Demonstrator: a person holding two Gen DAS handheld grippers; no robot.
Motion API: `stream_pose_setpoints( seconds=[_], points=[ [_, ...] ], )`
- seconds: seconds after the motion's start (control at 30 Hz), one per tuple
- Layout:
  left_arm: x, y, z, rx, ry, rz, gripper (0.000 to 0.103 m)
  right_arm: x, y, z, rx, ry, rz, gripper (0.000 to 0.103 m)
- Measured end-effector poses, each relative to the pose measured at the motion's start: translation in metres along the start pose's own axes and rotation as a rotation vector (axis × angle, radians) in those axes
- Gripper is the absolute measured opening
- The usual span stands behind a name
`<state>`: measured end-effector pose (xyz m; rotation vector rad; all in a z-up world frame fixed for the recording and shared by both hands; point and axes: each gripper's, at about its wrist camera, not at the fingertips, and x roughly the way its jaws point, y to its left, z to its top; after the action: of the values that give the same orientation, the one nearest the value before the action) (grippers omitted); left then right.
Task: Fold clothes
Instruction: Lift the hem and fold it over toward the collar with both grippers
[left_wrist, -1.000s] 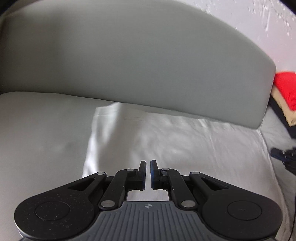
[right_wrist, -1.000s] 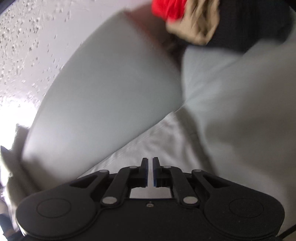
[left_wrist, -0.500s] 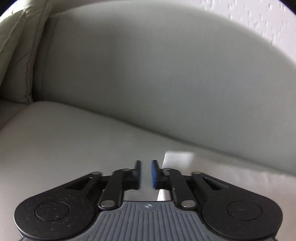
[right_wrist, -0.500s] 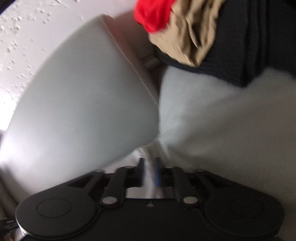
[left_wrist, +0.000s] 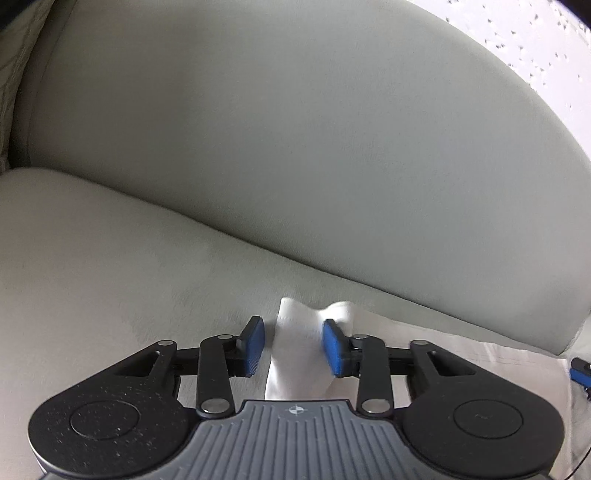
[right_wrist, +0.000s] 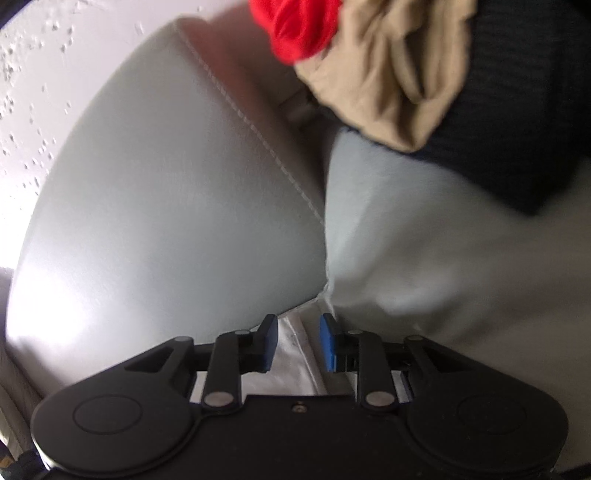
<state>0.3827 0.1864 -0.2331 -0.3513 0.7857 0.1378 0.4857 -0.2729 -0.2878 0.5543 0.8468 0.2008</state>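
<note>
White cotton garment (left_wrist: 295, 354), spread on the grey sofa seat (left_wrist: 92, 266): corners lie between the parted, just-moved jaws of left hand-held gripper (left_wrist: 293, 347) and right hand-held gripper (right_wrist: 298, 343), ungripped; folding judged incomplete.

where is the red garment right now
In the right wrist view, the red garment sits at the top edge, on a pile beside a tan garment, past the end of the sofa backrest.

Both grippers are matte black, with round-lobed bodies, linked finger bars pinned by silver rivets, and ribbed blue pads (left_wrist: 334, 349). The left gripper (left_wrist: 293, 345) has a grey ribbed plate bearing a small cross mark. The right gripper (right_wrist: 297, 343) has a plain black plate with one screw.
</note>
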Motion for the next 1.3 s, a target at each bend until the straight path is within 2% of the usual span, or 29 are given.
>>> stream_pose_setpoints(
  seconds=[0.07, 0.13, 0.17, 0.27, 0.43, 0.63, 0.67, 0.8, 0.9, 0.97, 1.03, 1.1, 1.23, 1.3],
  points=[
    [-0.004, -0.008, 0.000, 0.042, -0.014, 0.028, 0.008, 0.006, 0.008, -0.001, -0.035, -0.001, -0.031, 0.023],
    [-0.008, -0.017, -0.001, 0.084, -0.029, 0.056, 0.006, 0.005, 0.018, -0.003, -0.089, -0.013, -0.064, 0.010],
    [-0.014, -0.019, -0.002, 0.097, -0.047, 0.070, 0.005, 0.001, 0.022, -0.004, -0.119, -0.021, -0.076, 0.006],
    [-0.037, -0.022, -0.001, 0.123, -0.091, 0.089, 0.005, -0.025, 0.029, -0.012, -0.153, -0.080, -0.065, 0.006],
    [-0.090, -0.026, 0.003, 0.158, -0.151, 0.075, 0.005, -0.094, 0.035, -0.020, -0.095, -0.148, 0.015, 0.006],
    [-0.179, -0.032, -0.013, 0.142, -0.200, 0.012, 0.005, -0.197, 0.047, -0.043, -0.049, -0.137, 0.094, 0.006],
    [-0.194, -0.034, -0.018, 0.138, -0.199, 0.008, 0.005, -0.215, 0.050, -0.053, -0.040, -0.128, 0.099, 0.006],
    [-0.247, -0.034, -0.042, 0.119, -0.178, -0.018, 0.005, -0.268, 0.058, -0.053, -0.013, -0.098, 0.113, 0.006],
    [-0.276, -0.037, -0.061, 0.125, -0.146, -0.035, 0.005, -0.300, 0.051, -0.076, -0.022, -0.071, 0.105, 0.006],
    [-0.263, -0.026, -0.084, 0.141, -0.121, -0.026, 0.005, -0.315, 0.046, -0.087, -0.012, -0.047, 0.101, 0.006],
    [-0.275, -0.028, -0.106, 0.163, -0.104, -0.011, 0.005, -0.341, 0.037, -0.103, 0.011, -0.027, 0.089, 0.006],
    [-0.286, -0.026, -0.126, 0.164, -0.080, 0.017, 0.005, -0.346, 0.027, -0.119, 0.029, -0.005, 0.076, 0.006],
    [-0.280, -0.003, -0.142, 0.088, -0.004, 0.090, 0.005, -0.354, 0.015, -0.144, 0.020, 0.001, 0.021, 0.006],
    [-0.280, 0.011, -0.151, 0.014, 0.036, 0.120, 0.005, -0.357, 0.007, -0.153, 0.027, 0.003, -0.007, 0.005]
  ],
)
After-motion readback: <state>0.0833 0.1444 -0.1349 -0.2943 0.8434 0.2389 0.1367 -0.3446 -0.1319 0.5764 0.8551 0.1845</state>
